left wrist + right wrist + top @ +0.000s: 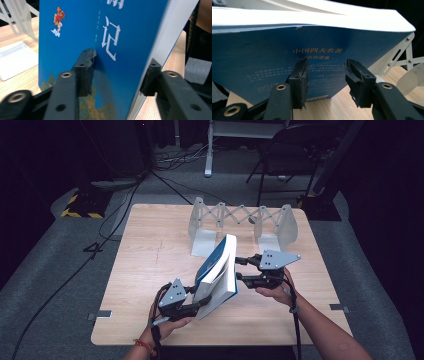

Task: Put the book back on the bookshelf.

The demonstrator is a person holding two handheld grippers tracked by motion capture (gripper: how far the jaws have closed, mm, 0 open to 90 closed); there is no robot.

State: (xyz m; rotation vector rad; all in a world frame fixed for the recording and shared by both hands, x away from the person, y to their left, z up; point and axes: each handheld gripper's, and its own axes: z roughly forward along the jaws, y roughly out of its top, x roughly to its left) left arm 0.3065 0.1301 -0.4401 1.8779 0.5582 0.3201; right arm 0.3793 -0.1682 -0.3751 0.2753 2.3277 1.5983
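A thick blue book (220,270) stands tilted on the wooden table (145,275), its white page block facing up and right. My left gripper (200,297) straddles its lower near end. In the left gripper view the blue front cover (112,37) lies between the jaws of my left gripper (120,60), with a thin shadowed gap at the left pad (86,72). My right gripper (238,269) is open at the book's right side. In the right gripper view my right gripper (326,63) points its tips at the back cover (262,57), with nothing between them.
A white extendable book rack (242,215) with scissor links stands behind the book, its flat base (15,60) resting on the table and one end panel (412,75) close to my right gripper. A folding chair (290,145) and cables are on the floor beyond the table.
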